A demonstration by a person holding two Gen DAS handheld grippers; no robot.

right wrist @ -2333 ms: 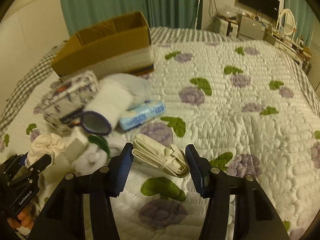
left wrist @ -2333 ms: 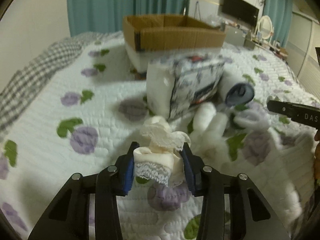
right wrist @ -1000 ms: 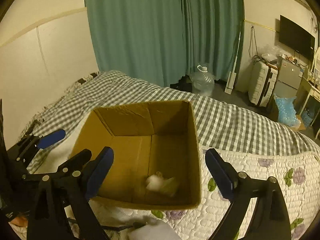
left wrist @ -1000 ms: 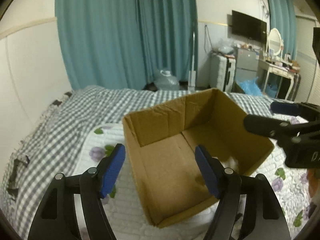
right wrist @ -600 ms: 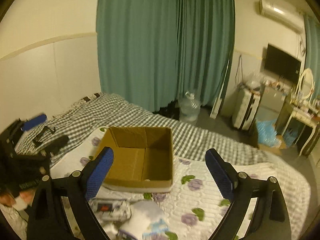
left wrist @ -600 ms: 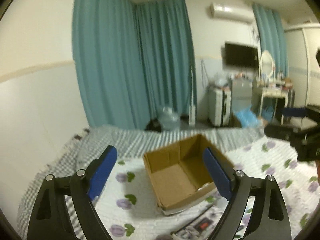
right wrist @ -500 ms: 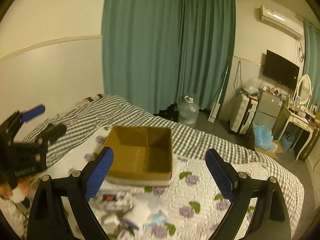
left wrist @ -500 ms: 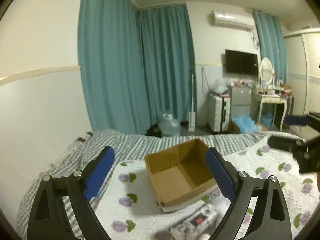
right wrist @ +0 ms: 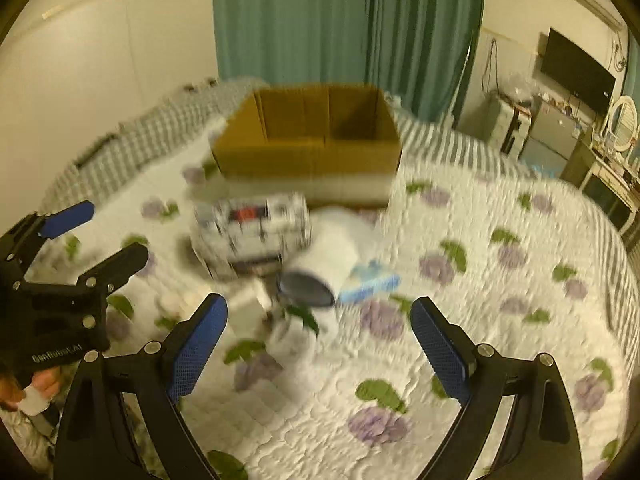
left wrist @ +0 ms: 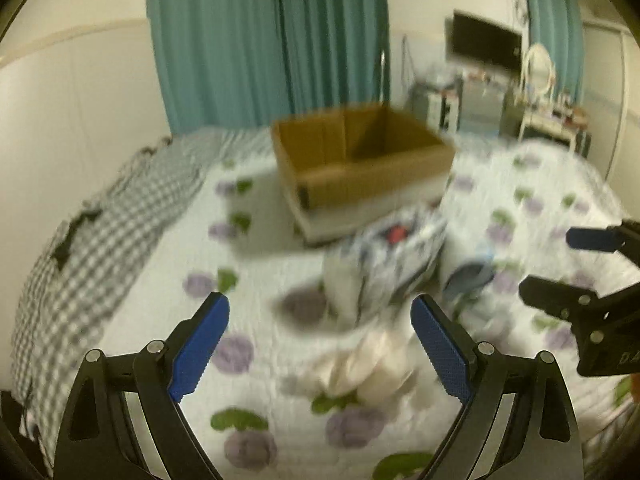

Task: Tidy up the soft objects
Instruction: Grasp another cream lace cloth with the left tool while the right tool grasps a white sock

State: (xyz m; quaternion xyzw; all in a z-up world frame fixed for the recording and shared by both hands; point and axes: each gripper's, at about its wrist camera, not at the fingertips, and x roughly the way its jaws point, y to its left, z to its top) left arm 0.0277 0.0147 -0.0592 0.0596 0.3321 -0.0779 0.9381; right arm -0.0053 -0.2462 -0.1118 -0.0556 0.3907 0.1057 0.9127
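Note:
An open cardboard box (left wrist: pixel 360 160) stands on the flowered quilt (left wrist: pixel 168 296); it also shows in the right wrist view (right wrist: pixel 308 136). In front of it lie a patterned soft pack (right wrist: pixel 252 232), a white roll with a dark end (right wrist: pixel 320 268), a blue packet (right wrist: pixel 368 282) and cream cloth pieces (left wrist: pixel 368 364). My left gripper (left wrist: pixel 320 344) is open and empty above the cloth pieces. My right gripper (right wrist: pixel 318 344) is open and empty above the quilt, near the roll. Both views are blurred.
A grey checked blanket (left wrist: pixel 100 216) covers the bed's left edge. Teal curtains (right wrist: pixel 344 20) hang behind the box. A television (right wrist: pixel 576 70), cabinets and a dressing table (right wrist: pixel 612 168) stand at the right.
Both grippers held cloth pieces 2.3 s ago and let them go over the box. Both have since come down from a high view toward the pile in front of the box.

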